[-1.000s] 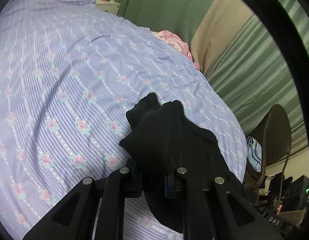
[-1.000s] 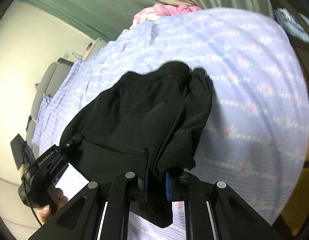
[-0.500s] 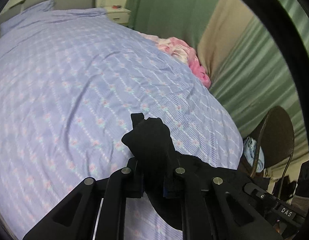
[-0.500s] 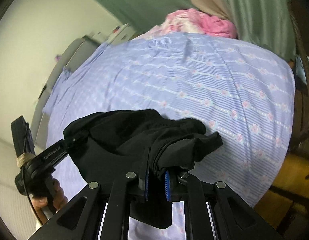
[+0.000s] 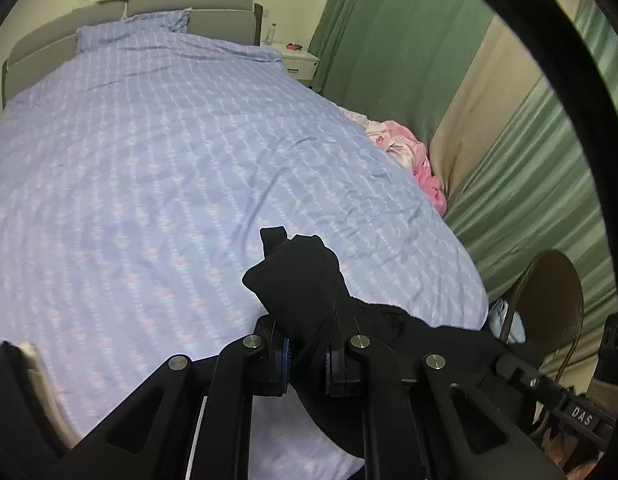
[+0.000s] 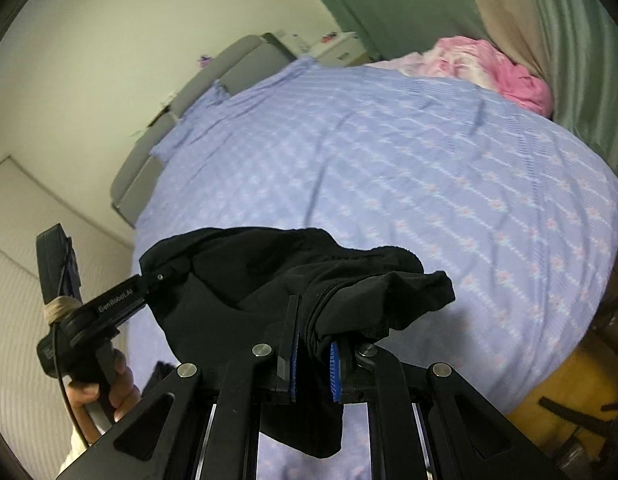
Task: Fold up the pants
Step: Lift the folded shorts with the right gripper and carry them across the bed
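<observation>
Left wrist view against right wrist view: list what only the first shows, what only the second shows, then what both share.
Only the left wrist view: a brown chair at the bed's foot and a bottle on the nightstand.
Only the right wrist view: the person's hand gripping the left gripper's handle, and the wall beside the bed.
Both: the black pants clamped in the left gripper and the right gripper, the lilac floral bedspread, pink bedding and green curtains.

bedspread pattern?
Lilac bedspread with pale stripes and small pink flowers; clearest in the left wrist view.
</observation>
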Demonstrator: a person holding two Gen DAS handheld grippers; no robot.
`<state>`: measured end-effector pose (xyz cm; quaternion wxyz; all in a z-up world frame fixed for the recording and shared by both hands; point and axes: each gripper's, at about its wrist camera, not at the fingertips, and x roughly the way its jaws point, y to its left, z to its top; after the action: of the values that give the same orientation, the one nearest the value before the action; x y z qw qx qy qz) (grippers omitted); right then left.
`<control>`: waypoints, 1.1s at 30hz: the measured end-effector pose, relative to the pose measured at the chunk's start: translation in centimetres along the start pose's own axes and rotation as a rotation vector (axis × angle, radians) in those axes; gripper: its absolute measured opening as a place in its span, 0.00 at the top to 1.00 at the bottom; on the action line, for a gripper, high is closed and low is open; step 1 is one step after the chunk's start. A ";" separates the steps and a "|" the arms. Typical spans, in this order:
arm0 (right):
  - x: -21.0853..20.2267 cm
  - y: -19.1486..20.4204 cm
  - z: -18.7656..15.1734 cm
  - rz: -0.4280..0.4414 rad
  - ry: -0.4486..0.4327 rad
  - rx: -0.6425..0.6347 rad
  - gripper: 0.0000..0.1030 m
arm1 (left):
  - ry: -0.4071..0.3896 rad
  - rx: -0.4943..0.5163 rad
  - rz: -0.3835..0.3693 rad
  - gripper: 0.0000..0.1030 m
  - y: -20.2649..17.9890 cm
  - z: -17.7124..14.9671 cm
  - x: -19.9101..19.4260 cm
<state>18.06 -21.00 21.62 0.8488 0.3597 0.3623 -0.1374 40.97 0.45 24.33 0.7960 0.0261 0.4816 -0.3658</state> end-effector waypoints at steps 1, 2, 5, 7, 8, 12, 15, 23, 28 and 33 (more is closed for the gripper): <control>-0.2 1.0 -0.6 -0.003 -0.011 -0.007 0.88 | -0.002 0.016 0.001 0.87 0.9 -0.3 -1.2; -0.5 2.4 -1.6 -0.009 -0.029 -0.019 0.88 | -0.004 0.030 0.000 0.87 1.5 -0.6 -2.0; -1.3 5.6 -4.4 -0.030 -0.069 -0.025 0.88 | 0.002 0.077 -0.009 0.87 3.4 -1.3 -4.5; -1.7 7.5 -6.2 -0.037 -0.096 -0.026 0.88 | 0.000 0.117 0.005 0.87 4.9 -2.1 -6.4; -1.9 8.5 -7.0 -0.042 -0.106 -0.031 0.88 | 0.001 0.126 0.006 0.87 5.7 -2.5 -7.2; -2.2 11.4 -9.5 -0.038 -0.109 -0.025 0.88 | 0.003 0.129 0.002 0.87 7.5 -3.6 -9.2; -2.0 13.4 -10.8 -0.040 -0.105 -0.075 0.88 | -0.005 0.135 0.007 0.87 9.0 -4.4 -10.3; -0.5 16.7 -12.9 0.003 -0.045 -0.123 0.88 | -0.022 0.103 0.042 0.87 13.5 -6.6 -13.1; 0.2 20.5 -15.3 0.015 -0.042 -0.152 0.88 | -0.013 0.111 0.040 0.87 17.7 -7.8 -15.4; 2.0 25.2 -18.4 0.016 -0.065 -0.142 0.88 | 0.014 0.160 0.036 0.87 22.3 -8.3 -16.7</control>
<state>22.40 9.84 24.20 0.8845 0.2969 0.3407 -0.1162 43.81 29.31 26.08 0.7945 0.1010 0.4558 -0.3884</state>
